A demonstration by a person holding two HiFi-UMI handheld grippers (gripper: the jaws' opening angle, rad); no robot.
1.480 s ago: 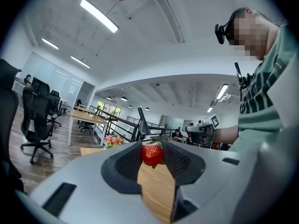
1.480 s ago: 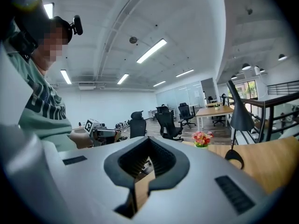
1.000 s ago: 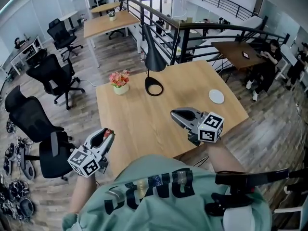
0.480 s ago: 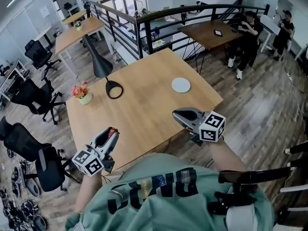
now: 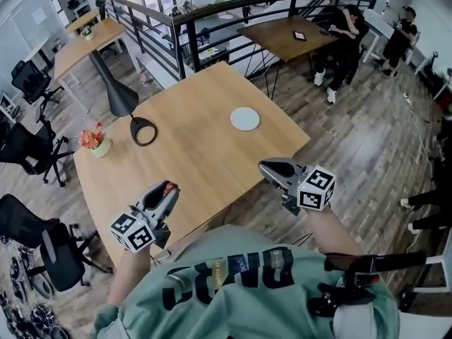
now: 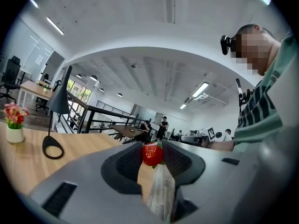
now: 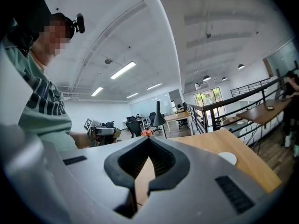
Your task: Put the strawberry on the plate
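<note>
Carry step imo: left tool (image 5: 168, 189) is clamped on the strawberry (image 6: 152, 154), up by the bench (image 5: 191, 157) near edge. Right tool (image 5: 267, 167) is pinched together w/ nothing in it. Plate (image 5: 244, 119) sits well off, ~1-2 o'clock from the strawberry, so next = reach over, lower, let go.
</note>
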